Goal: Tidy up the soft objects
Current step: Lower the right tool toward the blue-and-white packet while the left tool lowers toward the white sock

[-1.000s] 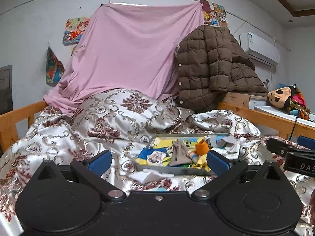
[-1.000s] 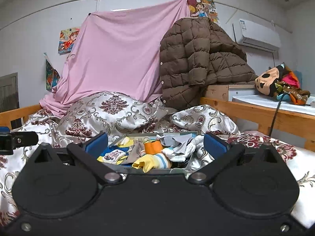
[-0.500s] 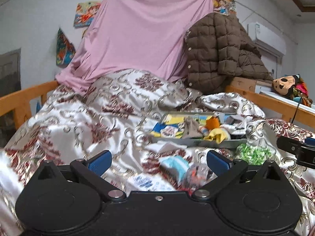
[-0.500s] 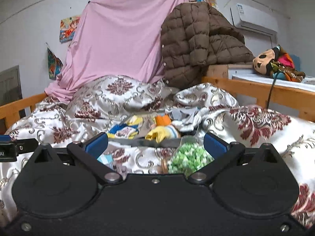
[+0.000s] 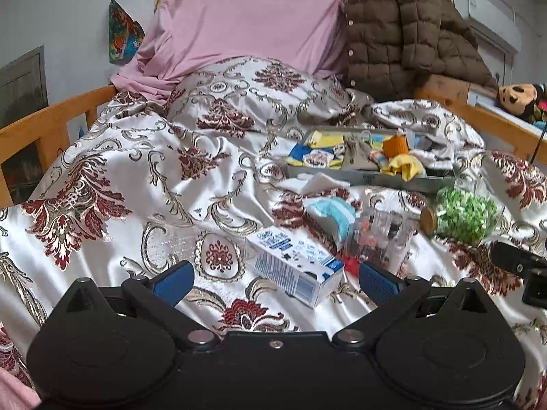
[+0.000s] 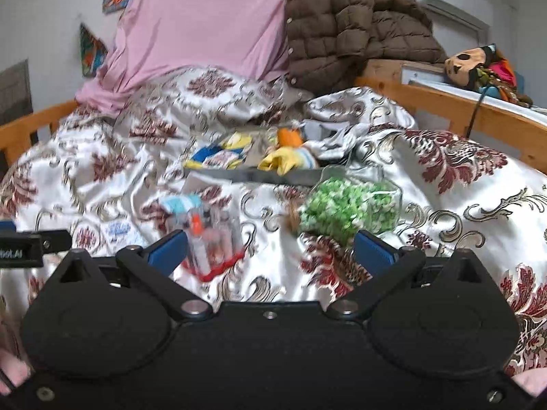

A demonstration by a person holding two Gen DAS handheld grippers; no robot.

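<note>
Both grippers stand wide open and empty. Ahead of the left gripper (image 5: 275, 278), a white-and-blue printed carton (image 5: 294, 264) lies between its fingers. Beyond lie a crumpled light-blue soft cloth (image 5: 330, 210) and a grey shallow tray (image 5: 369, 177) heaped with yellow, orange and blue fabric pieces, probably socks. A clear jar of green bits (image 6: 348, 208) lies just ahead of the right gripper (image 6: 270, 251), nearer its right finger.
</note>
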